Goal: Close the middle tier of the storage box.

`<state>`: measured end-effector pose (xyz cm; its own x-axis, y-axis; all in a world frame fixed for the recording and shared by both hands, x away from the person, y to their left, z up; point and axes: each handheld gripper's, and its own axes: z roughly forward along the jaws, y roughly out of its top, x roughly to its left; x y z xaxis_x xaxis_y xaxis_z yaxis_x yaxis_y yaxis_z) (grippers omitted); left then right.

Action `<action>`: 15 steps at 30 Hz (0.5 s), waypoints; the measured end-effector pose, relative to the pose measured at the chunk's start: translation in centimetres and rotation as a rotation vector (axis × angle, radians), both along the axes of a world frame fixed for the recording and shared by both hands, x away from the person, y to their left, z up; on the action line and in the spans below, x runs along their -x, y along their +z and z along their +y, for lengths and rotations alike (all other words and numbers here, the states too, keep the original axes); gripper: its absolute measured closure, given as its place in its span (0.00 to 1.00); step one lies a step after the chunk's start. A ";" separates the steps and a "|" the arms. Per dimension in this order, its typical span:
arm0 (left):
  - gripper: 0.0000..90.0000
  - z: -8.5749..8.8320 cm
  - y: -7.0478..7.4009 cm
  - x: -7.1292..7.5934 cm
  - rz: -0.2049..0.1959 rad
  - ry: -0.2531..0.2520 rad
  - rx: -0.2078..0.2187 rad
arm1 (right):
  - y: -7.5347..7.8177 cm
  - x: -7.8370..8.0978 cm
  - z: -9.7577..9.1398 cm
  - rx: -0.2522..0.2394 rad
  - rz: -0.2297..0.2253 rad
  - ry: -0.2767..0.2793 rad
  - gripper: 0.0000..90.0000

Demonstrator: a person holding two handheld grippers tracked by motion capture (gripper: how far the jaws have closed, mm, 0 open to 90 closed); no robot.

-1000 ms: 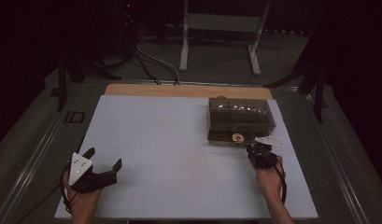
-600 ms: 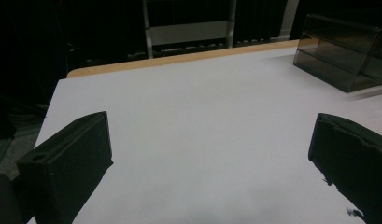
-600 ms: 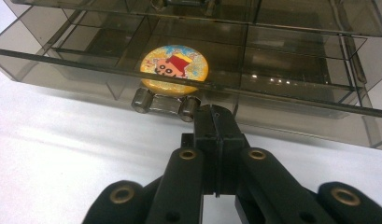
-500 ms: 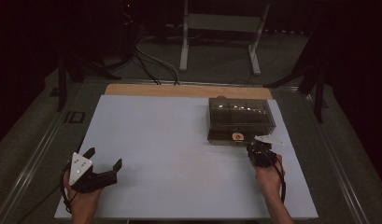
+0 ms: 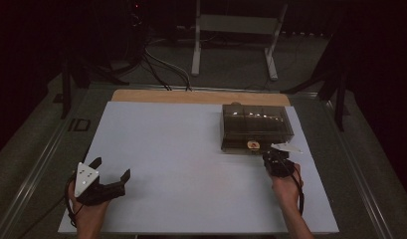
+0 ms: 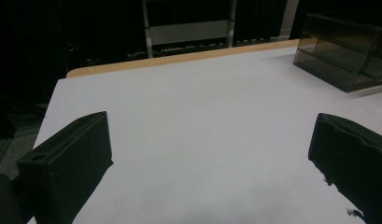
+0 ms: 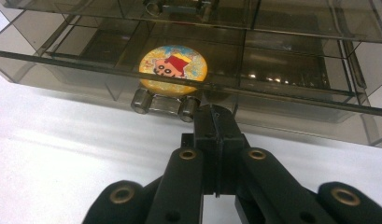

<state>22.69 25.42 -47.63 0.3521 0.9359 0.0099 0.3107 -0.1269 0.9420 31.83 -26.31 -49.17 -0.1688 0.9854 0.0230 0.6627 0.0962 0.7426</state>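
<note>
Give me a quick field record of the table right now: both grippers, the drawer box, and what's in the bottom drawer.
surface: white table
drawer box: smoked clear plastic drawer box, far right of table
drawer content: round cartoon badge behind the drawer front
drawer handle: clear handle, just left of the right jaws' tips
right gripper: jaws shut, at the box front, nothing between them
left gripper: jaws open, near left of table, holding nothing

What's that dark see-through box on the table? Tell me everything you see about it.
The smoky clear plastic drawer box sits on the white table's far right part. Its low drawers have dividers; the bottom one shows a clear handle and a round yellow cartoon sticker. The shut right gripper sits right beside that handle.
</note>
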 end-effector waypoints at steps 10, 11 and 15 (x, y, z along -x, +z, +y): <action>0.01 0.0 0.0 0.0 -0.002 0.000 0.001 | 0.1 -0.4 0.1 -0.003 0.000 -0.007 1.00; 0.01 0.0 0.0 0.0 -0.002 0.000 0.000 | 0.1 -0.4 0.1 -0.003 0.000 -0.008 1.00; 0.01 0.0 0.0 0.0 -0.003 0.000 0.002 | 0.1 -0.5 0.0 -0.004 -0.001 -0.008 1.00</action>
